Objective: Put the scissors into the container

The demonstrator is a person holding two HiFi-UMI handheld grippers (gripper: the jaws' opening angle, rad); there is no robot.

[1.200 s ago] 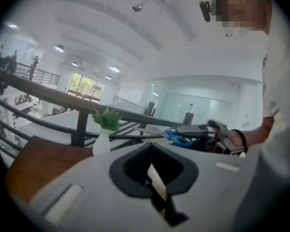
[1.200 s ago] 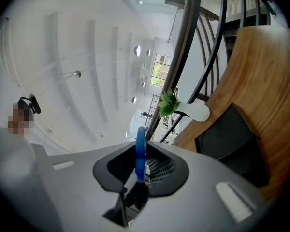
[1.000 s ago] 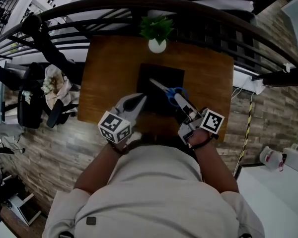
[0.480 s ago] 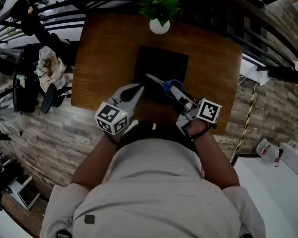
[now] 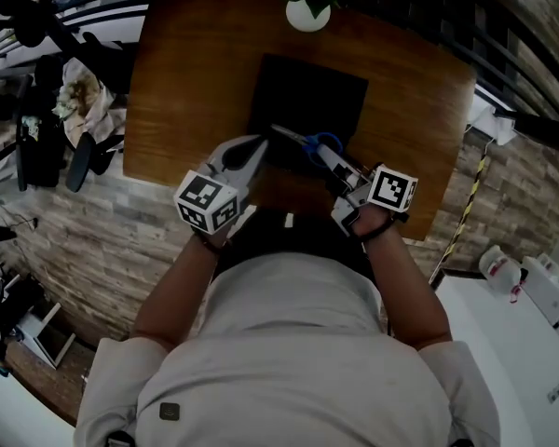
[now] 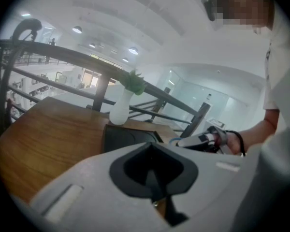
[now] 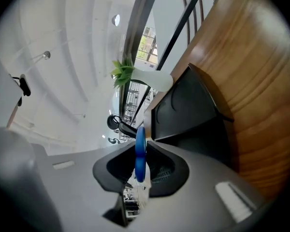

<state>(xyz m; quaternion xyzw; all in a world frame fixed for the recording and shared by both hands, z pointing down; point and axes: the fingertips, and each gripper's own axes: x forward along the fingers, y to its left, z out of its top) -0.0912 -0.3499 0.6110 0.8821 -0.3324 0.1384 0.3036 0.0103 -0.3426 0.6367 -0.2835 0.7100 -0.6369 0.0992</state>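
Observation:
The scissors (image 5: 321,144) have blue handles and silver blades that point left over the near part of the black container (image 5: 307,96). My right gripper (image 5: 330,161) is shut on the blue handle (image 7: 140,153), which stands edge-on between its jaws. The container (image 7: 188,110) lies open just beyond it on the wooden table. My left gripper (image 5: 254,152) hovers at the container's near left corner, jaws shut with nothing between them. In the left gripper view the container (image 6: 128,138) lies ahead, and the right gripper (image 6: 203,140) comes in from the right.
A white pot with a green plant (image 5: 307,12) stands at the table's far edge, behind the container. A dark curved railing (image 6: 63,62) runs beyond the table (image 5: 186,82). Brick-patterned floor lies to the left and right of the table.
The head view has tilted, so the table sits higher in the picture. Both grippers and the scissors keep about the same place over the container's near part.

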